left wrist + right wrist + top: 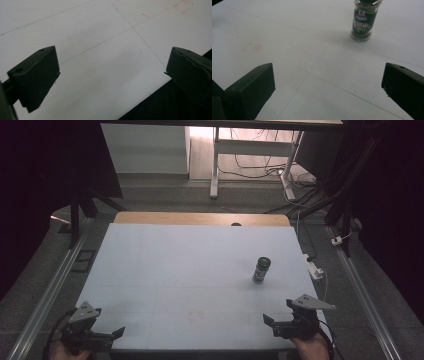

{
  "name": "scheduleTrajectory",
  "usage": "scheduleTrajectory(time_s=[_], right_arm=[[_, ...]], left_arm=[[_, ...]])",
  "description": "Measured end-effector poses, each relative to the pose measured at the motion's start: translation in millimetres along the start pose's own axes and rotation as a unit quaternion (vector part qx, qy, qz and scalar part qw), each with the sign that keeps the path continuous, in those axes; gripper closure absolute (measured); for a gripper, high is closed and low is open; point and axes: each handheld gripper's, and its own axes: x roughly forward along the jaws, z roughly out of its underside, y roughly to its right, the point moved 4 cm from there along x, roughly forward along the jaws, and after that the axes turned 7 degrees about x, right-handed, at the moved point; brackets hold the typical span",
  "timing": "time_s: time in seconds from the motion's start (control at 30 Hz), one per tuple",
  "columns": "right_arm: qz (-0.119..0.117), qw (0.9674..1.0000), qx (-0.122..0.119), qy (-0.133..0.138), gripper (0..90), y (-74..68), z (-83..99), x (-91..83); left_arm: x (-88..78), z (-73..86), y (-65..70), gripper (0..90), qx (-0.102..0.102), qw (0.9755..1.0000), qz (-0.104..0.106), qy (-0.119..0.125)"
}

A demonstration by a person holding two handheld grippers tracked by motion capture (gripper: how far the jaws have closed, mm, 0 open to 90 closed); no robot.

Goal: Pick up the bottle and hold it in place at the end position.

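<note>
A small glass spice jar (261, 270) with a dark cap and a dark green label stands upright on the white table top (190, 265), right of centre. My right gripper (278, 313) sits at the near right edge, open and empty, a short way in front of the jar. In the right gripper view the jar (362, 21) stands ahead, slightly right of the gap between the wide-apart jaws of that gripper (328, 82). At the near left corner my left gripper (107, 322) is open with nothing in it. Bare table lies between the spread jaws of the left gripper (112, 72).
A faint red mark (196, 316) is on the table near the front. A wooden strip (200, 218) borders the far edge. A white power strip (315, 269) and cables lie off the right side. Metal rails (50, 290) run along both sides; a white desk frame (216, 165) stands beyond.
</note>
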Motion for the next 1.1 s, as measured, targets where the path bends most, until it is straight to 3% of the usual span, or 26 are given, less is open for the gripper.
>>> scheduleTrajectory(time_s=[0.47, 0.8, 1.1], right_arm=[[-0.014, 0.9997, -0.021, 0.001, 0.0, -3.6, -13.3, 8.6], [-0.038, 0.9992, -0.009, 0.007, 0.0, -0.3, -22.8, 22.7], [-0.034, 0.9993, 0.003, 0.015, 0.0, 12.1, -26.9, 32.4]], left_arm=[[0.2, -0.2, -0.5, 0.0, -0.003, 1.0, 0.001, 0.001], [0.5, -0.3, -0.7, 0.0, -0.003, 1.0, 0.001, 0.0], [0.5, -0.3, -0.5, 0.0, -0.002, 1.0, 0.0, -0.001]])
